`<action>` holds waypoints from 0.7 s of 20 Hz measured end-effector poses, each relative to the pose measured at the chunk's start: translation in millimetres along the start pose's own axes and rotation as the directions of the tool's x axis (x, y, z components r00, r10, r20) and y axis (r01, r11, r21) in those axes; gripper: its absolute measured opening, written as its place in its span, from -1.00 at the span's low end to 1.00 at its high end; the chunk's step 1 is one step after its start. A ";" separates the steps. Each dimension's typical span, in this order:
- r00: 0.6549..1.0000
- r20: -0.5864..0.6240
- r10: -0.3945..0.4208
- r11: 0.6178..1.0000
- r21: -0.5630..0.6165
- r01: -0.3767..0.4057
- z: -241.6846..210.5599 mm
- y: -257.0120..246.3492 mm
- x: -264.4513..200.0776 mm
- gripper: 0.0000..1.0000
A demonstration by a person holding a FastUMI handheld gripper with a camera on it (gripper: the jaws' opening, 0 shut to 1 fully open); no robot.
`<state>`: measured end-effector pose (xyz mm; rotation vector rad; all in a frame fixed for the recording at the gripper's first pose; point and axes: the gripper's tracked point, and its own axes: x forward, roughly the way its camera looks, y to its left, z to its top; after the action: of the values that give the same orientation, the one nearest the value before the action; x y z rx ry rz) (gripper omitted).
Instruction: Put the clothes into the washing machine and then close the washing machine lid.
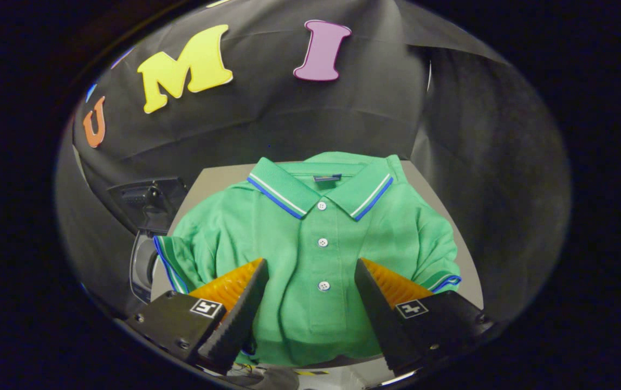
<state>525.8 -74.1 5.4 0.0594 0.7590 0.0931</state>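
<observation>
A green polo shirt [316,238] with a blue-and-white striped collar lies spread flat on a grey table [213,181], buttons facing up. My gripper [310,268] hovers over the shirt's lower front, open, its two fingers wide apart on either side of the button placket. Nothing is between the fingers. To the left of the table, lower down, stands the washing machine [145,238]; its lid [145,197] is raised and the dark opening shows beside the shirt's left sleeve.
Black cloth walls close in behind the table and on the right. The table's near edge runs just under the shirt's hem, with a bit of floor [310,376] visible below it.
</observation>
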 end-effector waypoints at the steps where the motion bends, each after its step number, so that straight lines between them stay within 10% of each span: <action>1: 1.000 -0.018 0.015 1.000 -0.014 -0.015 0.0 5.0 -2.2 0.97; 6: 0.997 -0.019 0.073 0.997 0.031 -0.072 3.0 13.4 -3.5 -0.85; 14: 0.998 0.043 0.049 0.998 0.045 -0.051 30.6 11.5 -39.5 -0.88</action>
<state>517.6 -67.4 55.6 0.1234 0.7178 0.1214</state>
